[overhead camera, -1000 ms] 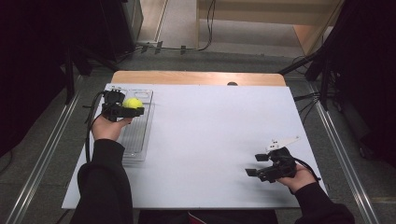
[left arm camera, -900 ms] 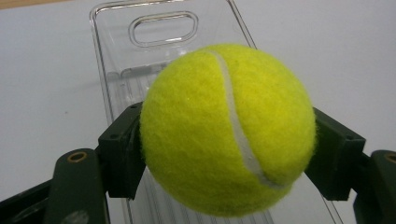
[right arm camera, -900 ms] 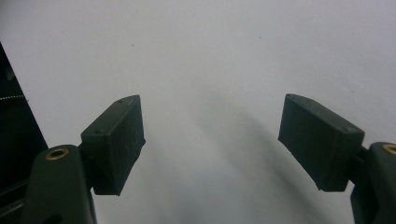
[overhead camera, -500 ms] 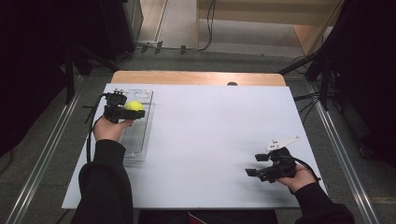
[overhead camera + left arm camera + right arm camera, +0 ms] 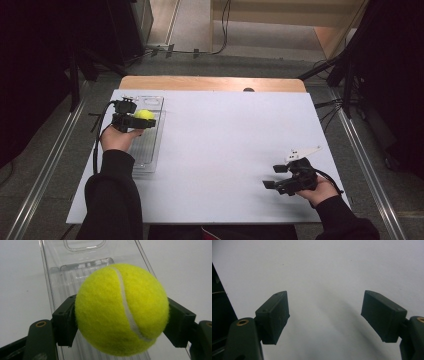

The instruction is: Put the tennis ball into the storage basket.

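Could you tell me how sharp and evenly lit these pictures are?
High view: table bright, surroundings dark. Left gripper view: ball sharp, tray clear, faintly glinting. Right gripper view: jaws slightly soft, casting blurred shadows on the table.

No legible text, label, brand, number or sign is found. The tennis ball (image 5: 121, 308) carries a plain white seam; no print is made out on it.

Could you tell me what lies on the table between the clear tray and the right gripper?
Nothing: in the high view, bare white table stretches from the clear tray to the right gripper.
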`<state>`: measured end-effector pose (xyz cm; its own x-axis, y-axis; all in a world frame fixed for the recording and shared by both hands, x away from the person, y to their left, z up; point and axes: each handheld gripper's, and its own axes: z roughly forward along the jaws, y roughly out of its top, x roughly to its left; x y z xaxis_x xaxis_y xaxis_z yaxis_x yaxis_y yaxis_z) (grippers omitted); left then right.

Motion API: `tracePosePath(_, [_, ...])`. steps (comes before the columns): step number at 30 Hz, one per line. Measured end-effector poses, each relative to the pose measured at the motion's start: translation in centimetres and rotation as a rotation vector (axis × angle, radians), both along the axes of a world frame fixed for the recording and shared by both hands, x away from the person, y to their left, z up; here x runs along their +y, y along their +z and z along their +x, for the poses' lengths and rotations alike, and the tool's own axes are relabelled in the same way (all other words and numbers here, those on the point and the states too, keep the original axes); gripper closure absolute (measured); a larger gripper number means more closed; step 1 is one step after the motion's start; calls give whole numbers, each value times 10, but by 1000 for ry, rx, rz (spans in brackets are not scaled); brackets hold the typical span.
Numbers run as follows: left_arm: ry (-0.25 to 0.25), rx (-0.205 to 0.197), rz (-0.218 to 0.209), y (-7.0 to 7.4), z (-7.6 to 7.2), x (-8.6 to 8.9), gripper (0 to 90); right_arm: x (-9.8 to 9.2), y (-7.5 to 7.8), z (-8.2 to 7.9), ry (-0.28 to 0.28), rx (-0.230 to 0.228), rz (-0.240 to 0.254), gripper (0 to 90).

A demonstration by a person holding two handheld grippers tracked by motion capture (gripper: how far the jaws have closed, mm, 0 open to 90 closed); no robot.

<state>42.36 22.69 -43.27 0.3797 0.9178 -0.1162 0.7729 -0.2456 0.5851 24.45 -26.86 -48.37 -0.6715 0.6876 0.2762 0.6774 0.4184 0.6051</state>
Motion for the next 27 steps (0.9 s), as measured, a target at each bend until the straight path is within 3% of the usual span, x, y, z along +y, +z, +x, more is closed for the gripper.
tracePosePath(4, [-1, 12, 3, 0, 1, -1, 251, 0, 0, 0, -2, -2, 0, 204])
tracePosePath(10, [8, -2, -52, 8, 0, 0, 160, 0, 0, 0, -1, -3, 0, 204])
tracePosePath(16, [6, -8, -83, 14, -2, 2, 160, 0, 0, 0, 0, -3, 0, 204])
tracePosePath(27, [-44, -34, -75, 37, -7, -8, 160, 0, 0, 0, 2, -2, 1, 204])
